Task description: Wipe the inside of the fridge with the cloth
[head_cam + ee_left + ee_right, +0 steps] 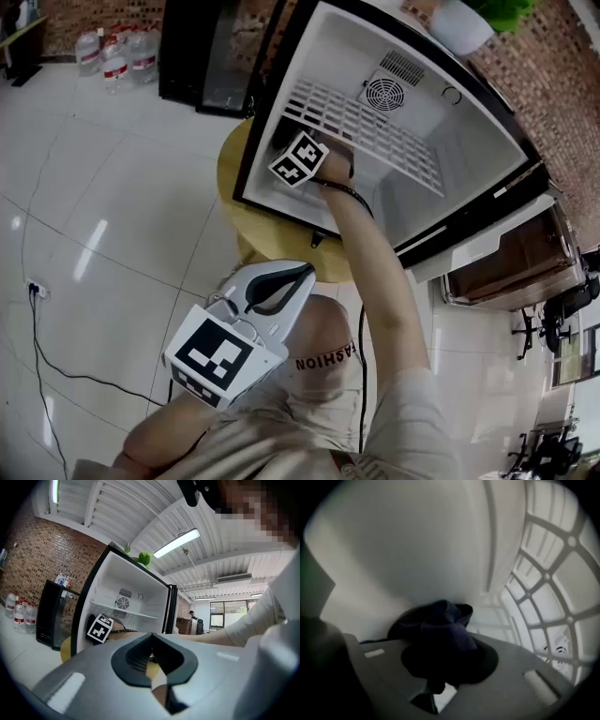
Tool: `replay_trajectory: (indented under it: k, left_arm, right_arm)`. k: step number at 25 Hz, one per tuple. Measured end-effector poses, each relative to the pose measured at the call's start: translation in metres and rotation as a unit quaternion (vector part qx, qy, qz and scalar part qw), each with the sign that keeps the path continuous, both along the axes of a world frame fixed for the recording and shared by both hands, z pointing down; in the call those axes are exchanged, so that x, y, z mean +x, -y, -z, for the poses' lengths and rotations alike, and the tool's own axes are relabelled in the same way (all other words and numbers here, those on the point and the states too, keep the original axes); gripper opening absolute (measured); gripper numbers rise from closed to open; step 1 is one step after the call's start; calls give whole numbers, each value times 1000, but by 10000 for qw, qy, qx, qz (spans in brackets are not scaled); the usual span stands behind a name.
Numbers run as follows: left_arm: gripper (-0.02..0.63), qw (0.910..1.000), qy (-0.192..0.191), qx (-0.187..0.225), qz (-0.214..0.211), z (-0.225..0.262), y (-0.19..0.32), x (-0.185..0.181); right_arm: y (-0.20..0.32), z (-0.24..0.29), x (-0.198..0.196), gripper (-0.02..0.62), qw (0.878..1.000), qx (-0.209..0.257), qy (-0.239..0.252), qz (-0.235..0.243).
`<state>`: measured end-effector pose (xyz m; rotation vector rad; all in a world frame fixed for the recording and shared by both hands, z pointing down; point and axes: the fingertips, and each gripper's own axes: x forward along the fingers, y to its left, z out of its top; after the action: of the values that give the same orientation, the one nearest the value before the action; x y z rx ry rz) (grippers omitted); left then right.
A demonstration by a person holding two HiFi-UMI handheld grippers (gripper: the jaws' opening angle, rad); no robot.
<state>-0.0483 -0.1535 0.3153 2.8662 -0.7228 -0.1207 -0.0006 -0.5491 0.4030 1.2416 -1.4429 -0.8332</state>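
The right gripper (440, 665) clamps the dark cloth (443, 625) inside the fridge (469, 131); left gripper (151, 648) closed, empty.

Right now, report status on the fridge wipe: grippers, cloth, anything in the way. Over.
Right hand-held gripper shut on dark cloth, inside fridge by wire shelf. Left hand-held gripper shut, empty, outside. Nothing blocking in view.

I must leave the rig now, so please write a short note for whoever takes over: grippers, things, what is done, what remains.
Left gripper: shut, empty, held back outside the fridge.
Right gripper: shut on the dark cloth, inside the open fridge, near its white side wall, beside the wire shelf.
Done: cloth gripped and inside the fridge; how much is wiped cannot be seen.
Left: wipe walls, shelf and floor, then take the cloth out.
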Motion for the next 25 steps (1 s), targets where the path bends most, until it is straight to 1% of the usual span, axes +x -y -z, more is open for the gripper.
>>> replay_trajectory:
  k: [2,4,6,8,11,14,15,16,17,19,21,23,25]
  left_arm:
    - [0,9998,104,113,-86,-5,-1,4]
    - [0,9995,155,203,-171,-7,-3,9]
    - [0,9994,157,223,-217,-6,-5,11]
    - [0,9994,167,206,-218,-6,-5,11]
    - [0,9995,218,142,-158,-11,-3,11]
    - [0,9993,266,215,-145,-8,-5,17]
    - [0,9992,262,262,-149,-5,-6,18]
    - [0,9991,254,297,-155,-2,-8,18]
    - [0,9991,248,309,-163,-2,-9,18]
    - [0,9991,253,271,-183,-5,-8,16]
    - [0,9993,261,193,-201,-11,-6,15]
    - [0,9993,252,151,-219,-13,-6,16]
    - [0,9993,255,166,-221,-13,-6,15]
  right_arm:
    - [-9,4,29,80,9995,80,-180,-241]
    - [-22,6,76,79,9978,52,-207,-623]
    - [-37,6,130,78,9937,-1,-173,-1110]
    - [-51,5,170,77,9893,-14,-214,-1443]
    - [-59,-1,200,78,9790,-251,-469,-1968]
    - [-66,-5,227,78,9614,-734,-534,-2599]
    - [-70,-6,229,78,9584,-893,-532,-2658]
    - [-73,-7,222,78,9603,-1009,-508,-2551]
    - [-76,-7,207,80,9664,-1067,-476,-2289]
    - [-79,-9,158,80,9826,-1052,-405,-1477]
    - [-75,-11,105,80,9927,-953,-350,-651]
    - [-62,-12,62,80,9963,-790,-317,-104]
    - [-42,-16,26,81,9970,-694,-260,226]
